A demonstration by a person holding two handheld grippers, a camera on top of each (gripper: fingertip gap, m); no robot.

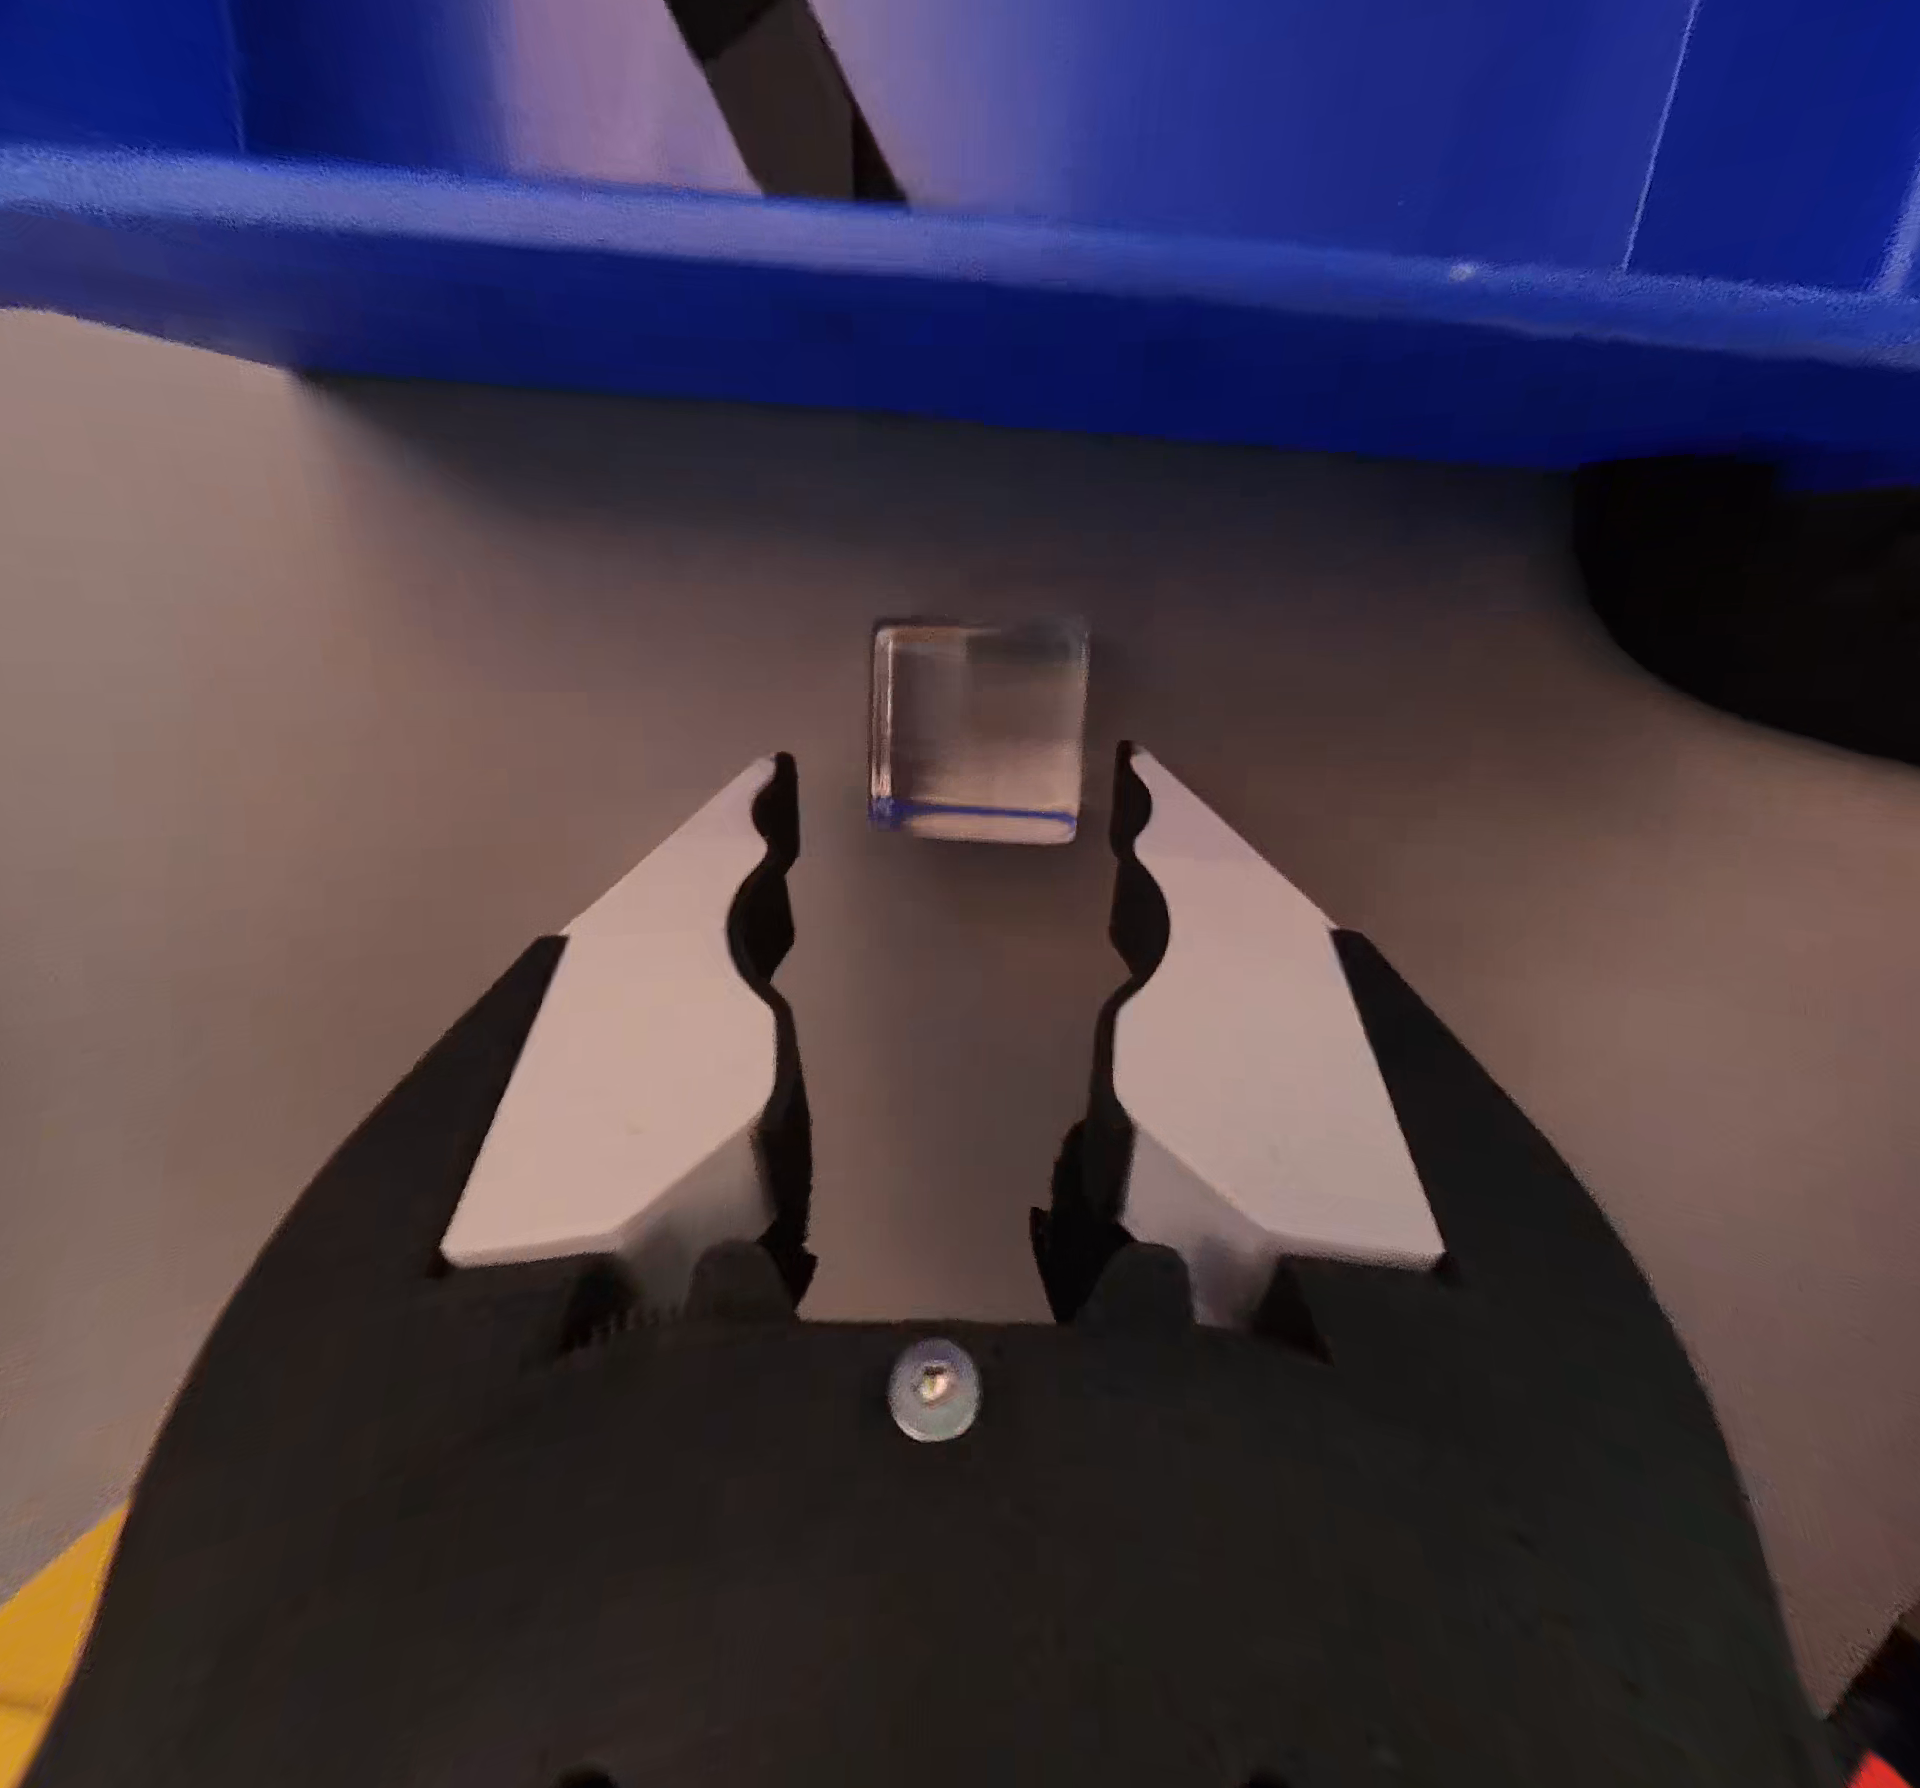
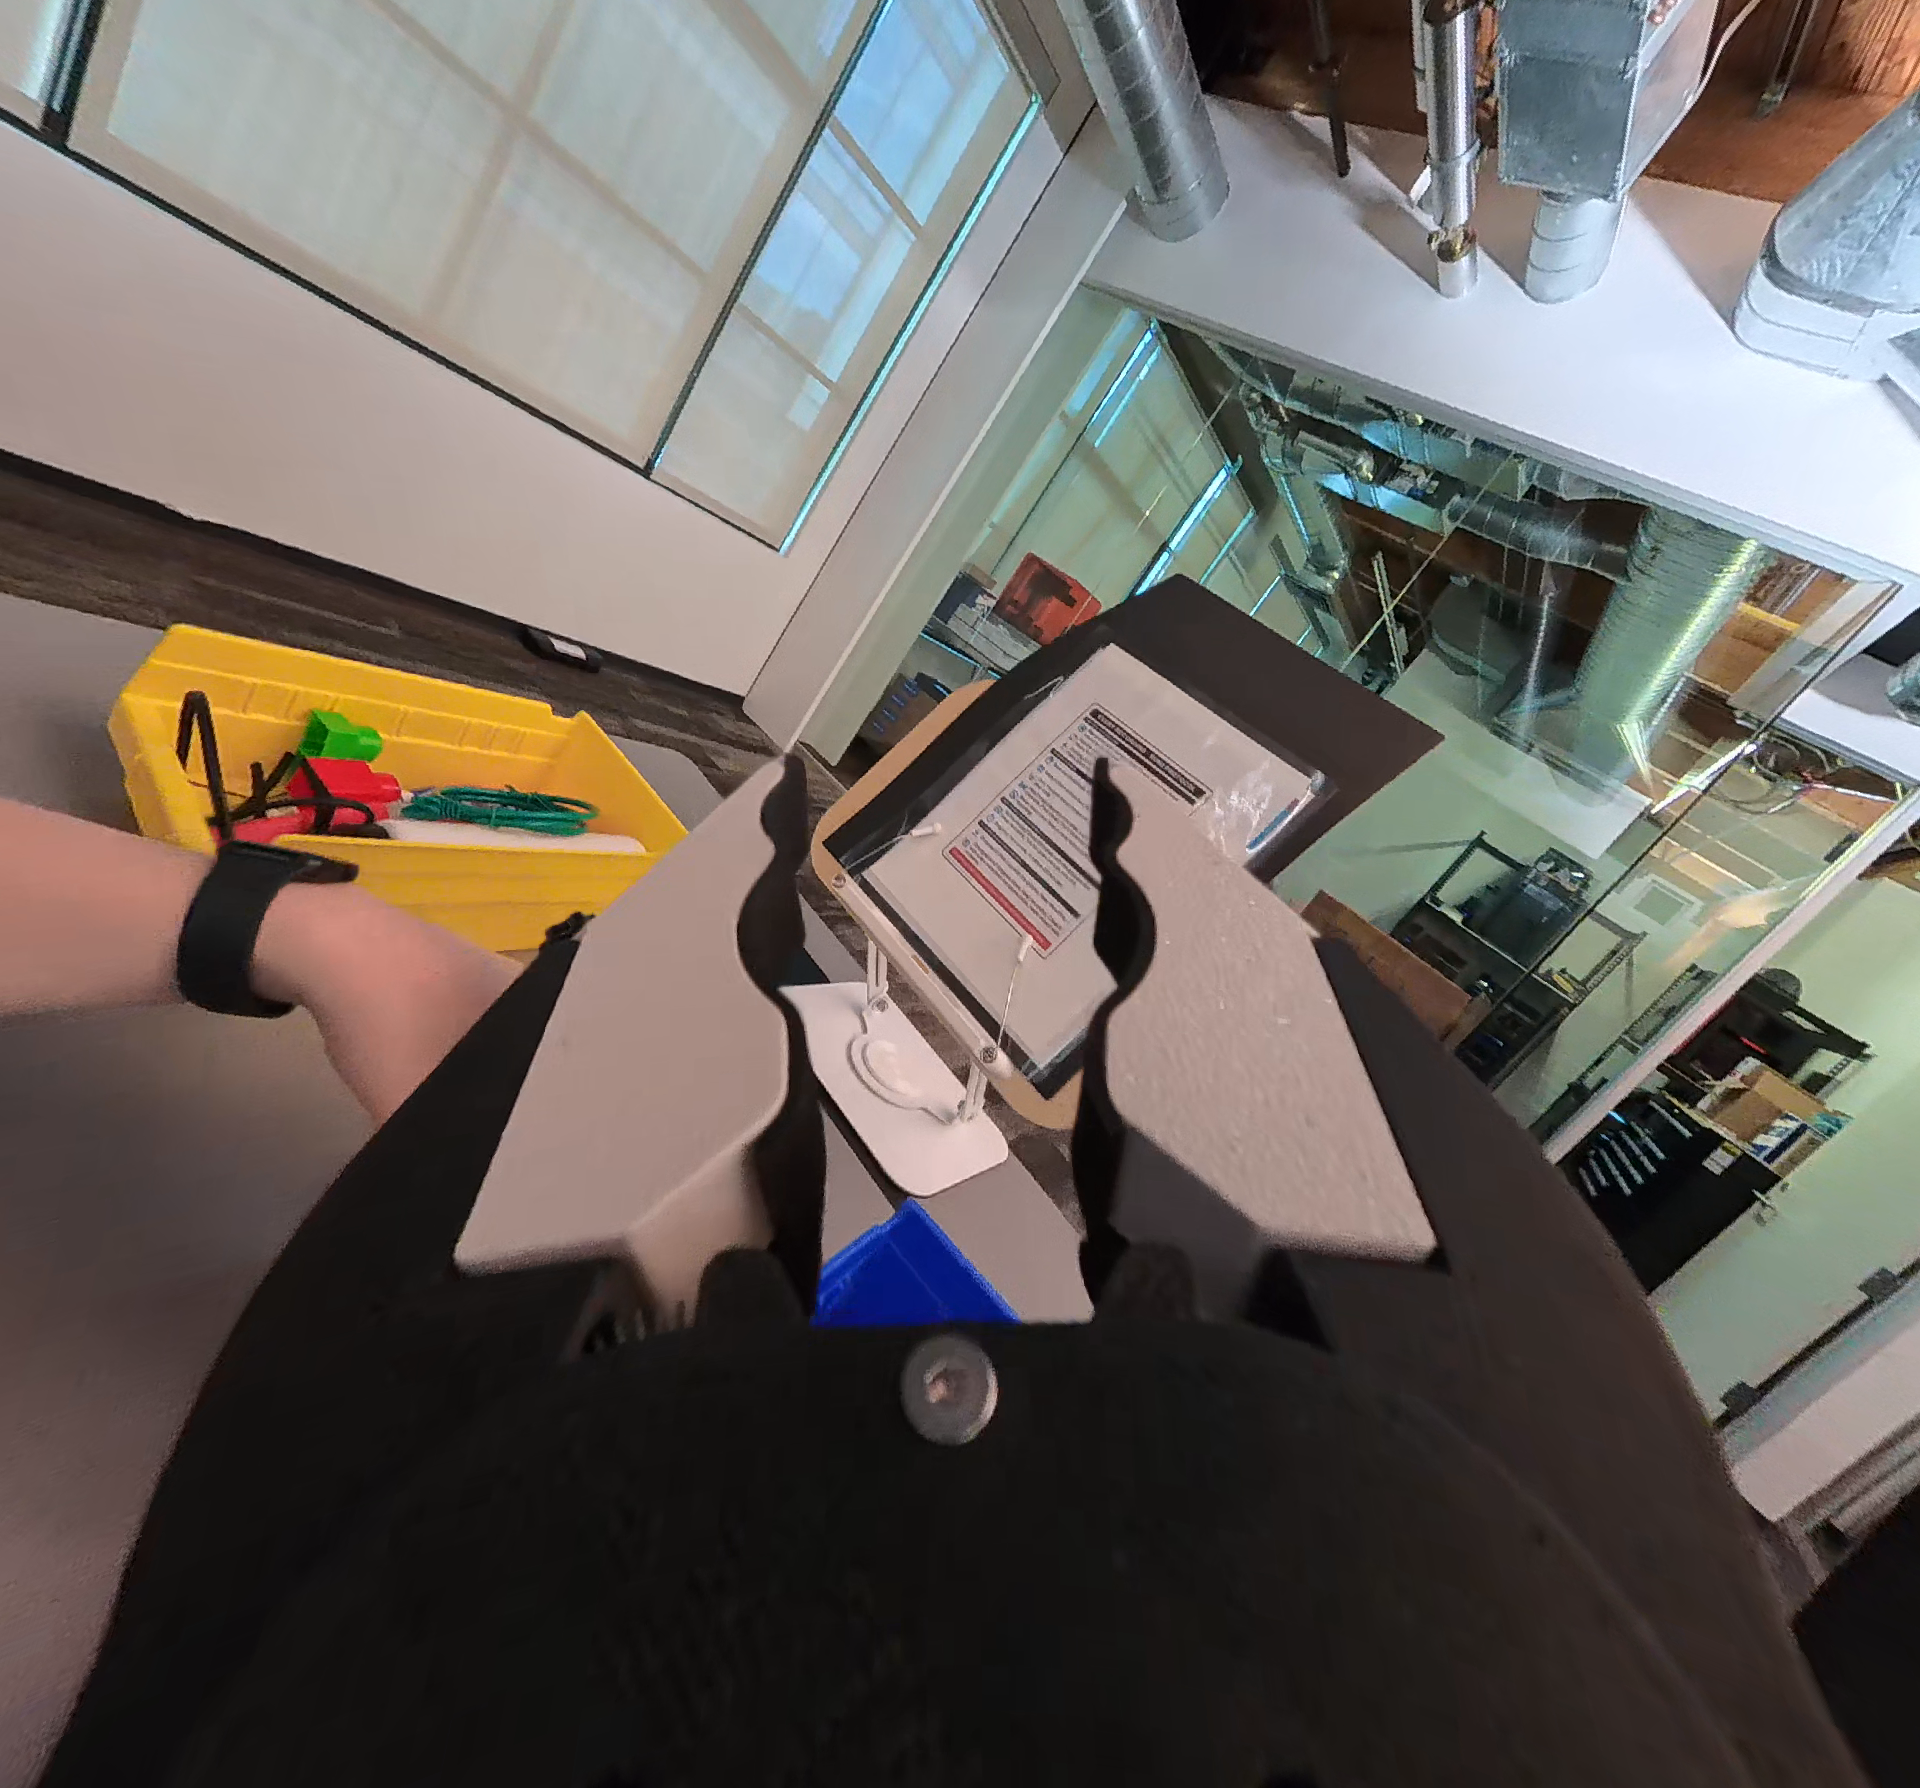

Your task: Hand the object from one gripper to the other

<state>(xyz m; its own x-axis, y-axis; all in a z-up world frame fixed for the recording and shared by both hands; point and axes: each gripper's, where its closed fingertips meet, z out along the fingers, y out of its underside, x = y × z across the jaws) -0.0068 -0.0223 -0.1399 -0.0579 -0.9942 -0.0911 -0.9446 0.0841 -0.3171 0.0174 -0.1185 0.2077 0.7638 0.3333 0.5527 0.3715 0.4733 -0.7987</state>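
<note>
- The left gripper (image 1: 954, 767) is pointing down at a grey table (image 1: 364, 699), its jaws standing apart with nothing between them.
- A small clear cube (image 1: 977, 730), the task's object, is lying on the table just ahead of the left fingertips, centred on the gap and touching neither finger; a thin blue line is showing along its near lower edge.
- A blue bin (image 1: 935, 284) is sitting just beyond the cube, its front wall crossing the top of the left wrist view, with a dark strip (image 1: 769, 76) leaning inside it.
- A dark rounded shape at the right edge of that view is too blurred to name.
- The right gripper (image 2: 940, 772) is tilting up and away from the table, its jaws apart and holding nothing.
- In the right wrist view a yellow bin (image 2: 416, 824) is resting on the table at the left, holding green and red blocks (image 2: 343, 762), a coil of green wire (image 2: 499, 808) and black pieces.
- A person's forearm is reaching across in front of that bin, wearing a black wristband (image 2: 234, 928).
- A tablet on a white stand (image 2: 1029, 865) is standing beyond the right fingertips, and a corner of the blue bin is showing low between the fingers.
- Large windows (image 2: 468, 159) and silver ducting (image 2: 1132, 45) are filling the background.
</note>
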